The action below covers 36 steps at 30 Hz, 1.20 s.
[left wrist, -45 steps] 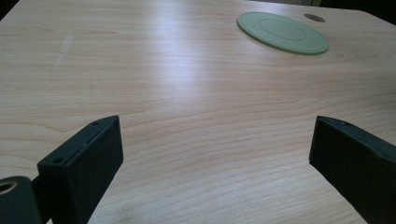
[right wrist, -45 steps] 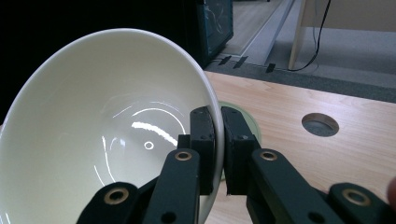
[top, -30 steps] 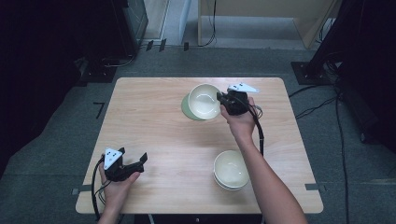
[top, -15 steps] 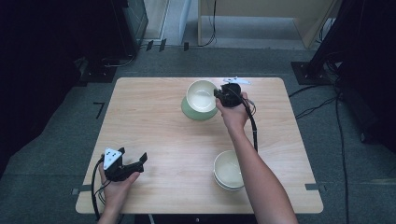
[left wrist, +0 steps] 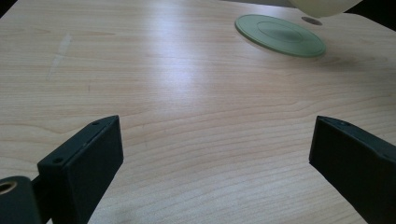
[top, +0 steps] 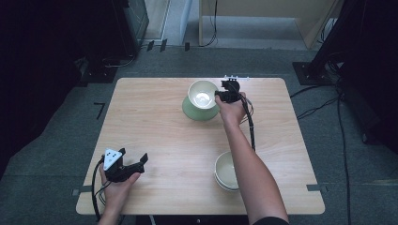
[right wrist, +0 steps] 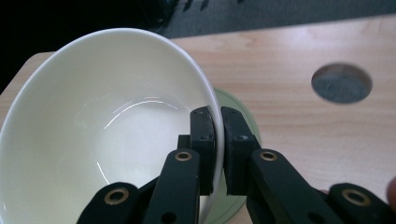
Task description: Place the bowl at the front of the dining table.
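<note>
A white bowl (top: 202,93) hangs just above a green plate (top: 199,112) at the table's far middle. My right gripper (top: 218,95) is shut on the bowl's right rim; in the right gripper view the jaws pinch the rim (right wrist: 217,122) with the white bowl (right wrist: 93,121) spreading to the left and the green plate (right wrist: 243,130) beneath. My left gripper (top: 133,161) rests near the front left edge, open and holding nothing. Its view looks over bare wood toward the green plate (left wrist: 279,35) and the bowl's underside (left wrist: 322,5).
A stack of white bowls (top: 227,170) sits at the front right beside the person's right forearm. The table (top: 155,122) has a round cable hole (right wrist: 342,83) near its far edge. Cables and dark equipment lie on the floor around.
The right gripper has carried the bowl left and away, levelling it over the green plate. The left gripper has stayed still.
</note>
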{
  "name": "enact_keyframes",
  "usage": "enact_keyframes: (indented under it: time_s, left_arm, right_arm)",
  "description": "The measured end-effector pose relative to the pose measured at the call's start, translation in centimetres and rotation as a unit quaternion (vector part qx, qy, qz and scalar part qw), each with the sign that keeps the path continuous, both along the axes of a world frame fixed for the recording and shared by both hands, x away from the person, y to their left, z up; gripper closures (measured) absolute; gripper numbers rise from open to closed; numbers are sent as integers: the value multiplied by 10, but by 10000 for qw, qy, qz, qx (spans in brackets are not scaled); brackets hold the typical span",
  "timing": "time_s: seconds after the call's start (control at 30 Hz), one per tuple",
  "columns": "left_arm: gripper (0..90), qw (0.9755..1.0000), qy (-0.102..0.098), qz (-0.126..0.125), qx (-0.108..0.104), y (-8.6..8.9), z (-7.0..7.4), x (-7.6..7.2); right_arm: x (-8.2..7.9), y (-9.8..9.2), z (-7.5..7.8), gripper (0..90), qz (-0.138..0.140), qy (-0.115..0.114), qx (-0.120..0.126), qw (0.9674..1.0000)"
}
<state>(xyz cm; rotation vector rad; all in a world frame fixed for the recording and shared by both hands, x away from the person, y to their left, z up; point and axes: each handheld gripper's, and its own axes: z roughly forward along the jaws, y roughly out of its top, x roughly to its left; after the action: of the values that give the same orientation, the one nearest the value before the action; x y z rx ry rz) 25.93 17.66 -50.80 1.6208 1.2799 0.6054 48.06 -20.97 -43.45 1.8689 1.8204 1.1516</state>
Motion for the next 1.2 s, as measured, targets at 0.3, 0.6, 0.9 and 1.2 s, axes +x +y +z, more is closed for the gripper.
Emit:
enact_keyframes:
  time_s: [0.3, 0.6, 0.9, 1.2]
  left_arm:
    - [28, 10000, 3, -2, -9, 0, 0, 0]
    - [28, 10000, 14, -18, -47, 1, 0, 0]
    - [28, 10000, 12, -21, -50, 1, 0, 0]
    - [28, 10000, 12, -11, -39, 0, 0, 0]
  right_arm:
    - [18, 10, -4, 858, -306, 541, -86, 9980]
    - [34, 15, -21, 858, -392, 826, -218, 9956]
    - [40, 15, -28, 857, -415, 1024, -124, 9938]
    - [39, 14, -26, 811, -354, 963, 9, 9947]
